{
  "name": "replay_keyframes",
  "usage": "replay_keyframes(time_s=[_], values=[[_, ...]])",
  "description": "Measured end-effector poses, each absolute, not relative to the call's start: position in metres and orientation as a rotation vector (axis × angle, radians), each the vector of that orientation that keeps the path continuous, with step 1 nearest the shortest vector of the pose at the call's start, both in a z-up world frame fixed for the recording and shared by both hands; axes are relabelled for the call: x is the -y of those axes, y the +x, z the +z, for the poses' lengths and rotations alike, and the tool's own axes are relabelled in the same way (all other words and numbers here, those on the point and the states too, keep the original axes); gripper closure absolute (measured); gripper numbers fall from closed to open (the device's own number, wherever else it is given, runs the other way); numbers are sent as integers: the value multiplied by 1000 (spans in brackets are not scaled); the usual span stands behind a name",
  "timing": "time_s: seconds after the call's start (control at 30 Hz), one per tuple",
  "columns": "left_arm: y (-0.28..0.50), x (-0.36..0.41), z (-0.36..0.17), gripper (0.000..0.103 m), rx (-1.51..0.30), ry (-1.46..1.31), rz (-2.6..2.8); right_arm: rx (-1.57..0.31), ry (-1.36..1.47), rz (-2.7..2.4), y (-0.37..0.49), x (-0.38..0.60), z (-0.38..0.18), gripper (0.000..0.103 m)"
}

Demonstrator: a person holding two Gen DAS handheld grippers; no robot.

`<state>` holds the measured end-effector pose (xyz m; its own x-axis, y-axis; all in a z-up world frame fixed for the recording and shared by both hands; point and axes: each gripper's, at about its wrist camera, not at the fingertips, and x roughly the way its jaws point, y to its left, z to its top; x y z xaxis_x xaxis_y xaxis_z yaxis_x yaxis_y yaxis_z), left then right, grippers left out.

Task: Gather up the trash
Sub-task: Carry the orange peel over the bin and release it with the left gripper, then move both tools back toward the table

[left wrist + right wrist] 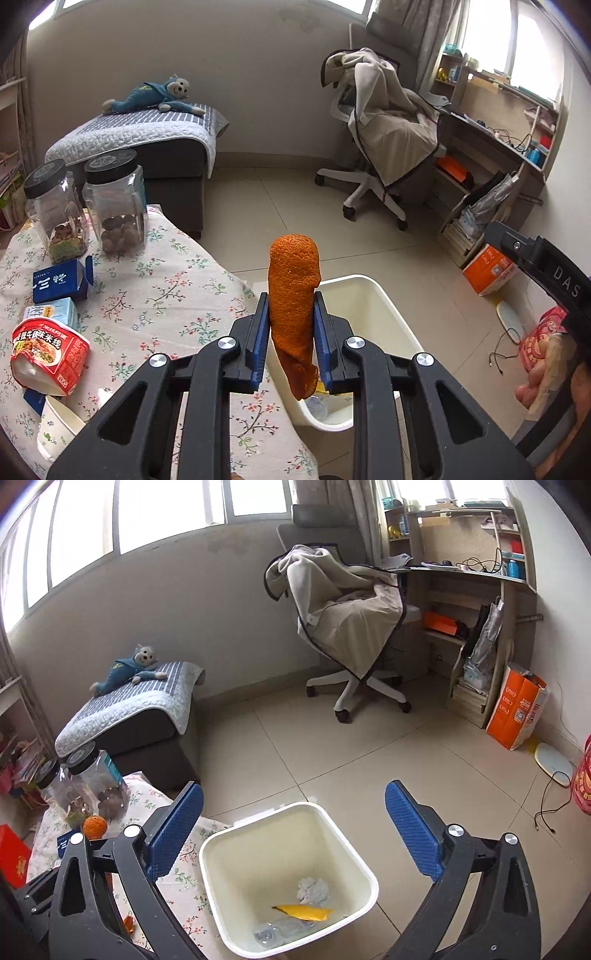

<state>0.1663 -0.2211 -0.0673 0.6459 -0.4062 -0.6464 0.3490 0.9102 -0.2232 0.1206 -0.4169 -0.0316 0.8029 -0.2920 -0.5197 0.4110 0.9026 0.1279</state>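
Left tongs pinch pebbly curled orange peel; right tongs gape empty.

The left gripper clamps an upright orange peel above the white bin's near-left rim.

Bin on floor right of table, jars behind

Table under floral cloth: two black-lidded clear jars, blue carton, pale blue carton, red instant-noodle cup on its side, paper cup. Tiled floor beside it: cream waste bin, office chair, orange bag.
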Motion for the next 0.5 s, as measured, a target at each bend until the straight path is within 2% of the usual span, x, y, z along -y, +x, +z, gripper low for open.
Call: replay_keyframes(time_s=[0.33,0.37,0.43,0.5], values=[[174,289,-76,78,-827,-86,-543,-466,299,-499,101,454,-24,7],[176,294,-76,76,-834,-84,-553,-463,295,-508,100,456,-23,7],[176,301,-77,51,-841,-84,-561,-457,279,-529,96,457,-22,7],[174,302,-74,44,-833,-92,-559,-453,261,-546,94,457,-21,7]])
